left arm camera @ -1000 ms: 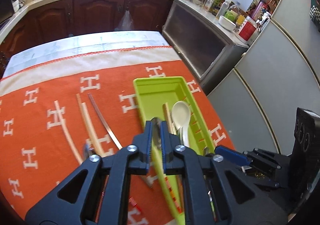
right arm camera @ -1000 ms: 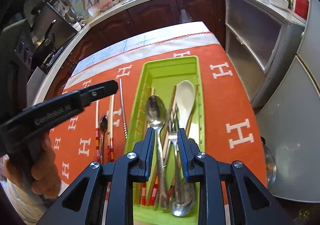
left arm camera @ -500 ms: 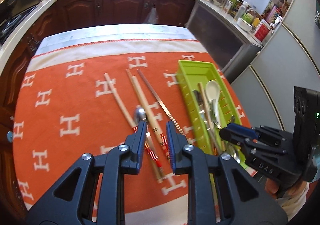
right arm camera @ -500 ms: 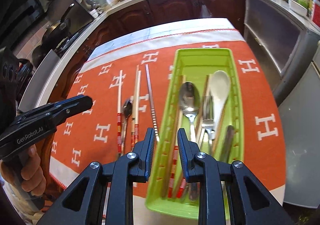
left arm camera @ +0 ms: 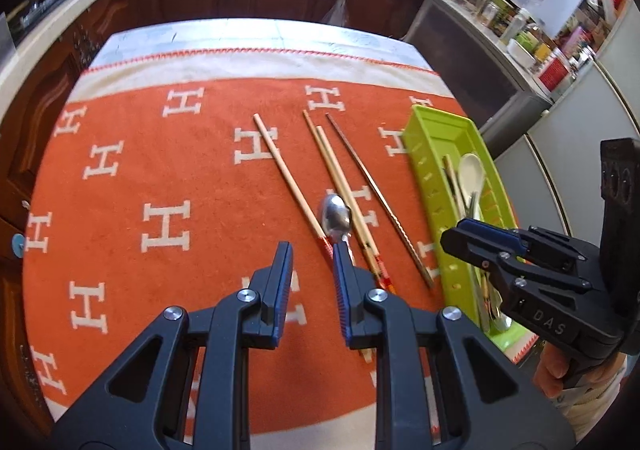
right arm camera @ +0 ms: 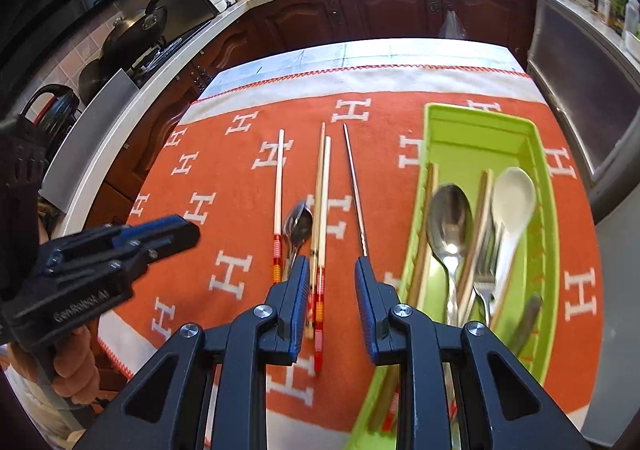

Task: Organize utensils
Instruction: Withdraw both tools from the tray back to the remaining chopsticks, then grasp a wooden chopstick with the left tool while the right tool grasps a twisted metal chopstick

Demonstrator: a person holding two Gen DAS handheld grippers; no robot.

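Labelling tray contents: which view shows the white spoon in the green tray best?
Right wrist: the white spoon lies near and unobstructed in the green tray. In the left wrist view it is smaller, its handle running behind the right gripper.

My left gripper point(left arm camera: 311, 250) hangs above the near middle of the table with its jaws parted and nothing between them. My right gripper point(right arm camera: 331, 265) hovers further toward the right edge, jaws likewise parted and empty. A bare hand point(right arm camera: 76, 366) wraps the left gripper's handle from below.
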